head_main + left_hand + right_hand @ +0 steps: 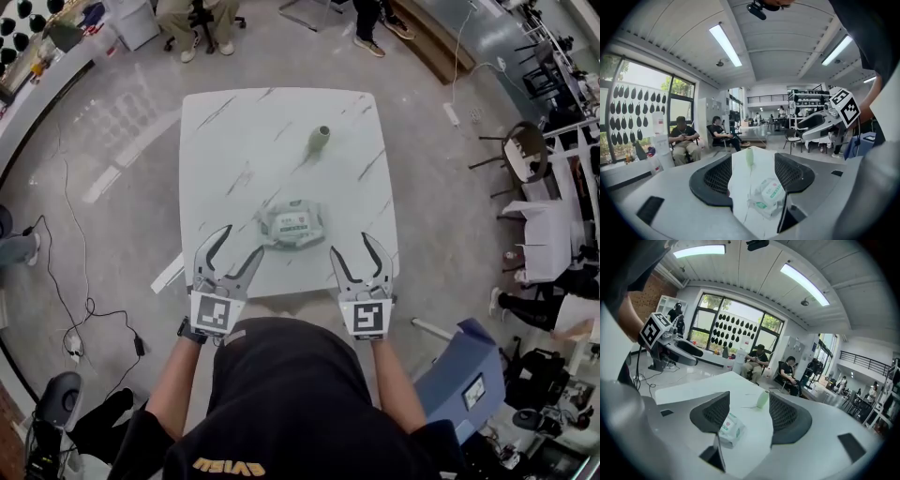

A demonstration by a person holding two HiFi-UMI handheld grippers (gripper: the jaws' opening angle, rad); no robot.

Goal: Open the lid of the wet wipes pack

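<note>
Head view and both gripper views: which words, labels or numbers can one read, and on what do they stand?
No text reads clearly.
Wet wipes pack: green print on its label, too blurred.
Shirt: yellow lettering, upside down, too blurred.
Left hand-held gripper and right hand-held gripper: square markers on their cubes, no words.

Bright, even light comes from ceiling strip lamps above the worktop and large windows beyond it. Edges curve strongly; corners go black.
</note>
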